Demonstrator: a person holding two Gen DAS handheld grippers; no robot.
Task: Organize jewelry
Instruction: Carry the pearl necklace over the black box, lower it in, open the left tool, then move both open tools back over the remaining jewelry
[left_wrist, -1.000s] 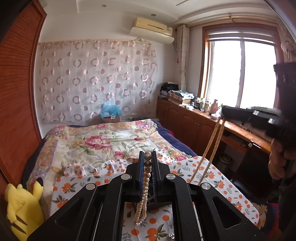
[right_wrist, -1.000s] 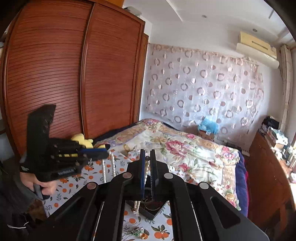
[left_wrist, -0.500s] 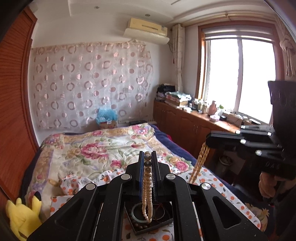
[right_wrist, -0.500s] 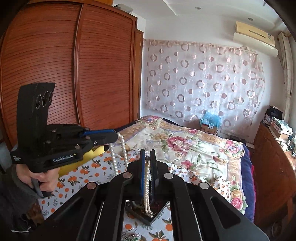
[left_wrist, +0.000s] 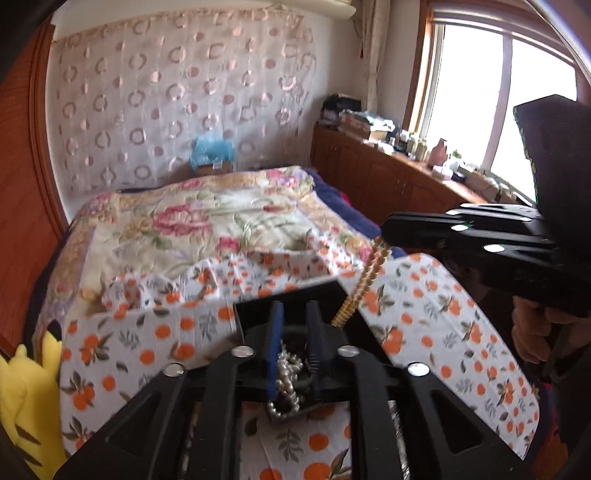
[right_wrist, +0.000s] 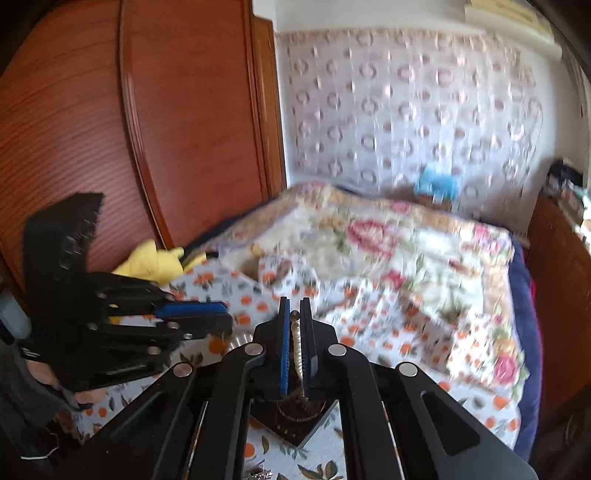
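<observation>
A string of beads (left_wrist: 360, 286) is seen hanging taut from the right claw (left_wrist: 384, 230) down into a dark tray (left_wrist: 295, 295), which sits on an orange-print cloth (left_wrist: 424, 314) spread over the bed. In the right wrist view the same strand (right_wrist: 297, 354) runs straight down between the two pads, which are closed on it with only a narrow slit left, and its lower end reaches the tray (right_wrist: 295, 424) directly below the claw (right_wrist: 294, 306). The other end of the beads is seen heaped as pale coils (left_wrist: 288, 373) in the tray, lying in the gap of the left claw (left_wrist: 295, 317). Its jaws have just been opening; the pads stand slightly apart on either side of the heap and are not seen pressing on it. From the right wrist view the left claw (right_wrist: 221, 314) is seen just left of the tray, low over the cloth. A yellow plush toy (left_wrist: 22, 406) lies at the bed's edge beside a wooden wardrobe (right_wrist: 147, 129).
</observation>
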